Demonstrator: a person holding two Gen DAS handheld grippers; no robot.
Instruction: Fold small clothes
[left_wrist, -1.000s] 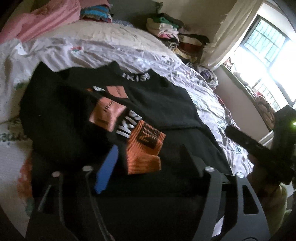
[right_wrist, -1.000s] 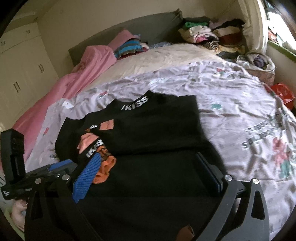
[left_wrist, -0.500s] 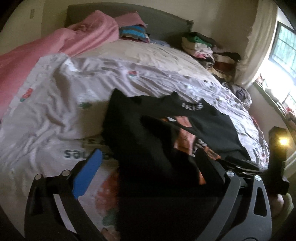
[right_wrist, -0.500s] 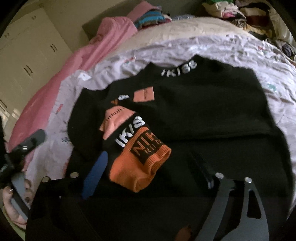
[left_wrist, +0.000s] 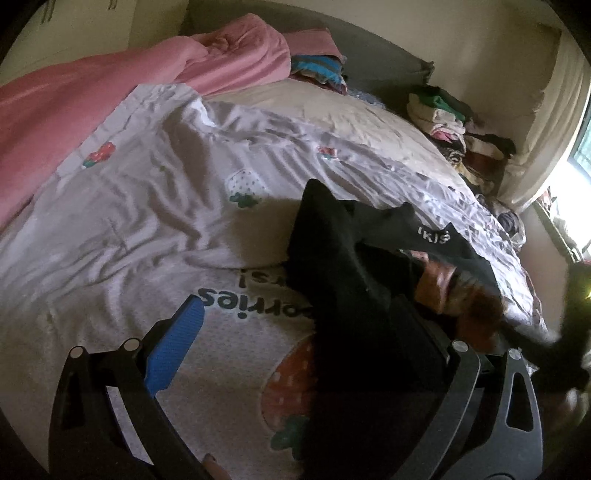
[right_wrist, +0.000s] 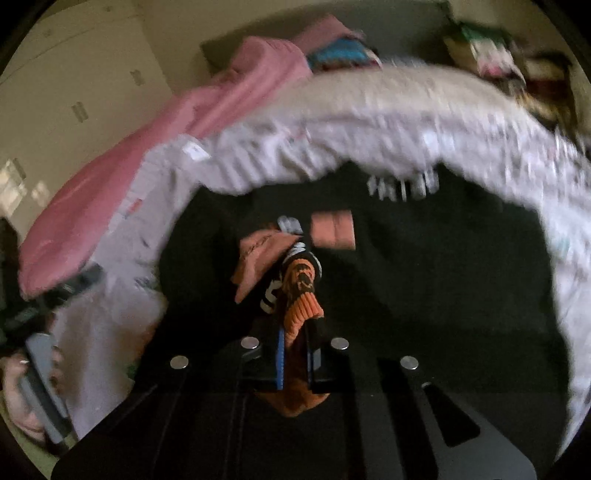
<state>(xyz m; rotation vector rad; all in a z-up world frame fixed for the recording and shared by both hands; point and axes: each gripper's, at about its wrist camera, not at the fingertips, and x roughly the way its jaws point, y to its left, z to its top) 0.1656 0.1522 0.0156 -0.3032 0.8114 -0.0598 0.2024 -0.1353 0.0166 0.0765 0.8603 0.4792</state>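
The right claw (right_wrist: 295, 354) is pinching the orange ribbed cuff (right_wrist: 301, 314) of the black sweater (right_wrist: 424, 266), its jaws standing fully together on the knit. The left claw (left_wrist: 306, 339) is gaping wide with nothing held, its blue pad (left_wrist: 173, 347) hanging over the bedsheet (left_wrist: 147, 221) just beside the sweater's edge. The sweater is lying on the bed, with a pink blanket (left_wrist: 110, 92) bunching well beyond it toward the headboard.
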